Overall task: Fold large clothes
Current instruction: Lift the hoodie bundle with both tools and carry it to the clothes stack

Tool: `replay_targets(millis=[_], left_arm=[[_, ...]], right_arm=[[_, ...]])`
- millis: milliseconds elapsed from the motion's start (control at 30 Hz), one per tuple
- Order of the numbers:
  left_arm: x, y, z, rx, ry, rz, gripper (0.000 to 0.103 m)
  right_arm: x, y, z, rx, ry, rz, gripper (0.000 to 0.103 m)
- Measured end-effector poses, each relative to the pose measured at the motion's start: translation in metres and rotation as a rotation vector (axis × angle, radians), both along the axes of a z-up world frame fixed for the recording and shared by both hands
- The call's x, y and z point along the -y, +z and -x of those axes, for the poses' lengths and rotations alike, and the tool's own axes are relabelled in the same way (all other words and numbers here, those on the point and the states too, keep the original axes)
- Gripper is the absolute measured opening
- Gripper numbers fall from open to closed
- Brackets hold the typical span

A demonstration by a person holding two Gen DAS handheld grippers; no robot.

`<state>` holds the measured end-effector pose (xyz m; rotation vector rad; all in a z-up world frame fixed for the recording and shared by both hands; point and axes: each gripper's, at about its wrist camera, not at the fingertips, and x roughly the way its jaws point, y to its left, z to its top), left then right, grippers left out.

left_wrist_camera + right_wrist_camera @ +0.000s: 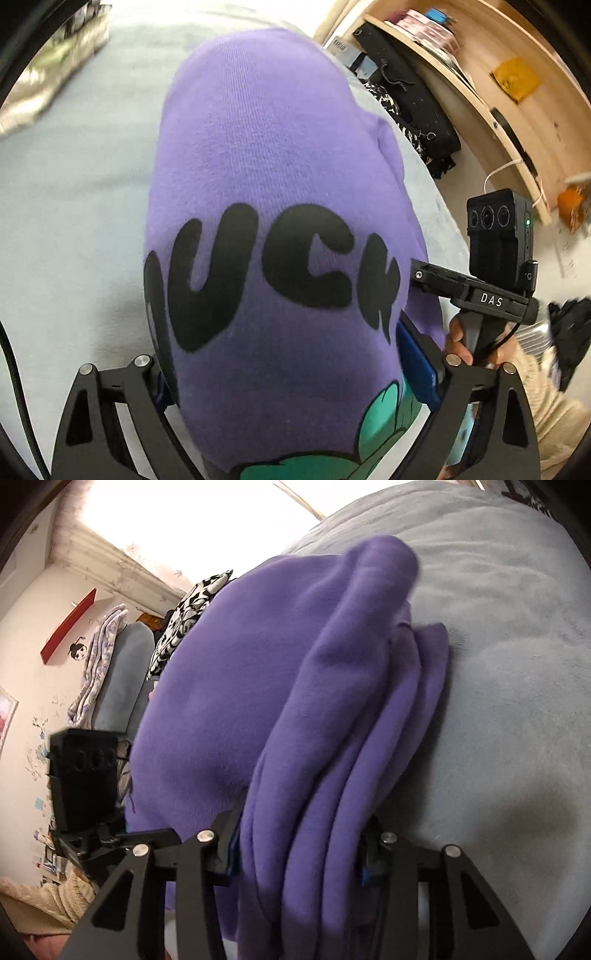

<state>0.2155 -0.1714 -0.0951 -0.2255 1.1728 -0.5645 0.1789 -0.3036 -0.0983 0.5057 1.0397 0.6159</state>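
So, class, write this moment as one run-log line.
stage: fold underway | left gripper: jaws wide around purple sweatshirt | right gripper: jaws clamped on bunched layers | surface: pale blue blanket

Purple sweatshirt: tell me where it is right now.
The purple sweatshirt lies on the pale blue blanket, filling the middle of both wrist views, its bunched folds between the right gripper fingers.

Purple sweatshirt [266, 155], fleecy knit, fills centre of left wrist frame from upper middle to bottom edge. Black bubble lettering [273, 269] across mid-frame; green print [384, 417] at lower right. In right wrist frame the sweatshirt is bunched in several thick stacked folds [351, 738] running from upper centre to bottom centre, over a pale blue-grey blanket [517, 664].
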Motion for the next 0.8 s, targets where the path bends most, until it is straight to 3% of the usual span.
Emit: replay_targets(millis=[200,467,533,633,800], left_arm=[[-0.001,0.031,0.011,0.059,0.012,-0.030,0.093],[-0.052,0.069,0.040,0.138,0.045,-0.018,0.093],[-0.068,0.081,0.045,0.160,0.056,-0.016,0.093],[-0.124,0.098,0.068,0.193,0.071,-0.011,0.093],[-0.163,0.132,0.073,0.235,0.093,-0.026,0.093]], right_arm=[[-0.017,0.014,0.012,0.012,-0.031,-0.033,0.045],[-0.053,0.057,0.030,0.106,-0.020,-0.033,0.045],[-0.063,0.069,0.032,0.130,-0.012,-0.035,0.045],[-0.083,0.091,0.032,0.169,0.006,-0.039,0.045],[-0.117,0.118,0.026,0.205,0.034,-0.059,0.045]])
